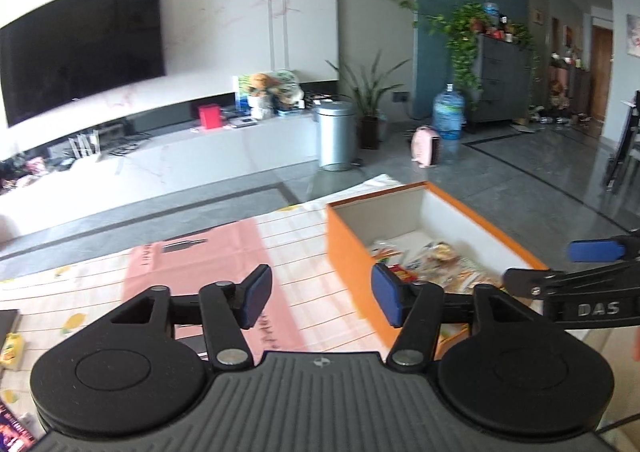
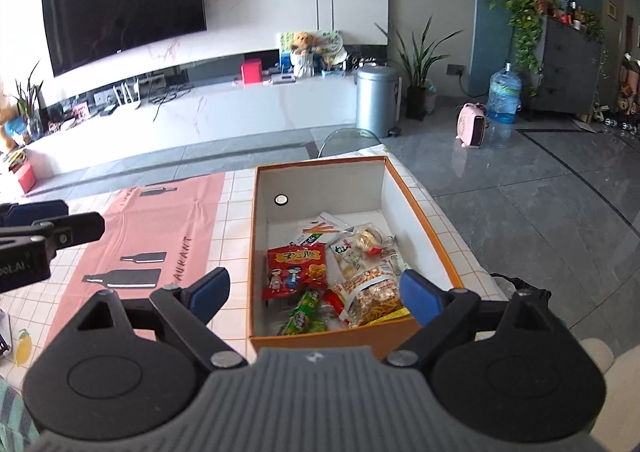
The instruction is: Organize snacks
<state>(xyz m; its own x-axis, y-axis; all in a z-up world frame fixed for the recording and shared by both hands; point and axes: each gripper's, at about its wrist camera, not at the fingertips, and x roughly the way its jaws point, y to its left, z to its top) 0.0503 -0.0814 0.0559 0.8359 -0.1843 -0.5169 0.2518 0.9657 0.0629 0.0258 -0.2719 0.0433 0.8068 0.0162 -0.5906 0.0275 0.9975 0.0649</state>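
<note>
Seemingly between placements: orange box (image 2: 352, 344) on table held snack packets (image 2: 296, 272). Left gripper (image 1: 320, 296) beside box, right gripper (image 2: 316, 296) above box; both spread, empty. Next move likely needed fetching another snack.

The right gripper (image 2: 314, 294) is hovering with jaws spread, empty, over an orange cardboard box (image 2: 436, 244) holding snack packets, a red crisp bag (image 2: 295, 270) among them
</note>
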